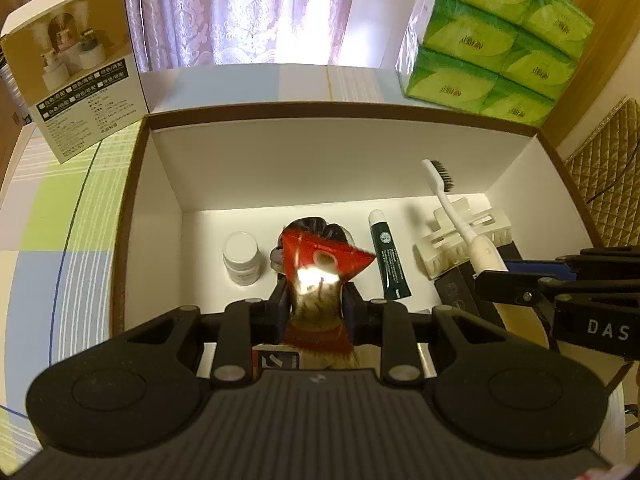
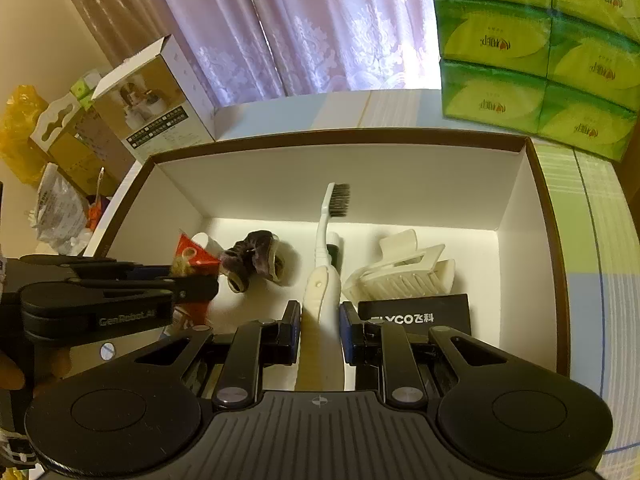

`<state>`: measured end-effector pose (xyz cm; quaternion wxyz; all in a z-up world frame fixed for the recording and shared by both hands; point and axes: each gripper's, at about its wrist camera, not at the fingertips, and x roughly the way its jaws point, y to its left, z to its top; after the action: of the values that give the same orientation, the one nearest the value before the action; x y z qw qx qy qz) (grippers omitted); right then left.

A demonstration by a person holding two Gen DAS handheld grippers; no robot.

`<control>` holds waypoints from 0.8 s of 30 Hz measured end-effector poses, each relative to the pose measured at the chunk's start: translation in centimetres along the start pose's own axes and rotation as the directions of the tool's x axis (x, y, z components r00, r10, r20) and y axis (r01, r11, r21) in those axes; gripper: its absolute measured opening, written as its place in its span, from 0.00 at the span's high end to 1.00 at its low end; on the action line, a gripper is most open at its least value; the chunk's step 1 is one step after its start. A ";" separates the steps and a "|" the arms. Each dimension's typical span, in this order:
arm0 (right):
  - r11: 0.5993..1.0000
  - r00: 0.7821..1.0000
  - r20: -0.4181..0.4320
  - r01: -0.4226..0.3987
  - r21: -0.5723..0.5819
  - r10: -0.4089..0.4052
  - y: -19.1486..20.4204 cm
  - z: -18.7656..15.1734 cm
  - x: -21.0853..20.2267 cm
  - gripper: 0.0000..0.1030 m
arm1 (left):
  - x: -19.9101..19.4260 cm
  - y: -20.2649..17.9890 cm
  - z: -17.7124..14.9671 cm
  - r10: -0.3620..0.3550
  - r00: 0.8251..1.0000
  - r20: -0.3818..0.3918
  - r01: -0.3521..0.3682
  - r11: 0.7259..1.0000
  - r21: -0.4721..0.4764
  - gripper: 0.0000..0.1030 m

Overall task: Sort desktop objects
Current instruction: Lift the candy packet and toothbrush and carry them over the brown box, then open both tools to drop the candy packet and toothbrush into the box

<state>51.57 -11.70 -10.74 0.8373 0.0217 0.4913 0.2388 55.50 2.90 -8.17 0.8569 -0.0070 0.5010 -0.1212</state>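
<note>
An open box [image 1: 320, 110] with white walls and a brown rim lies under both grippers. My left gripper [image 1: 316, 304] is shut on a red packet [image 1: 320, 260] and hangs over the box's middle. Below the packet lies a dark scrunchie [image 1: 316, 226], with a small white jar [image 1: 241, 258] to its left and a green tube [image 1: 388, 256] to its right. My right gripper [image 2: 320, 320] is shut on the handle of a white toothbrush [image 2: 322, 280], bristles pointing away. Beside it rest a white claw clip [image 2: 404, 272] and a black box [image 2: 416, 314].
Stacked green tissue packs [image 1: 496, 40] stand behind the box at the right. A white and brown product carton [image 1: 80, 72] stands at the back left. The checked tablecloth [image 1: 60, 240] runs left of the box. Curtains hang behind.
</note>
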 end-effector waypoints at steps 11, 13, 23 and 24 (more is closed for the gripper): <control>1.000 1.000 -0.010 0.010 0.003 -0.010 -0.1 0.2 0.8 0.83 | 0.8 0.1 0.6 -0.002 1.000 0.001 0.002 1.000 0.006 0.72; 1.000 1.000 -0.013 0.012 0.003 -0.012 -0.1 0.1 0.9 0.83 | 0.6 0.2 0.6 0.007 1.000 0.011 -0.007 1.000 0.010 0.69; 0.999 0.999 -0.021 0.045 -0.019 -0.045 0.2 0.2 2.1 0.83 | -0.6 0.4 0.7 0.020 0.998 0.052 -0.022 0.999 0.030 0.55; 0.999 0.999 -0.018 0.050 -0.023 -0.050 0.2 0.2 2.2 0.83 | -0.8 0.3 0.8 0.023 0.998 0.056 -0.025 0.999 0.033 0.51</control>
<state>52.53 -10.53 -12.39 0.8385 -0.0022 0.4969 0.2235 55.86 3.31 -7.18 0.8720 0.0102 0.4747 -0.1194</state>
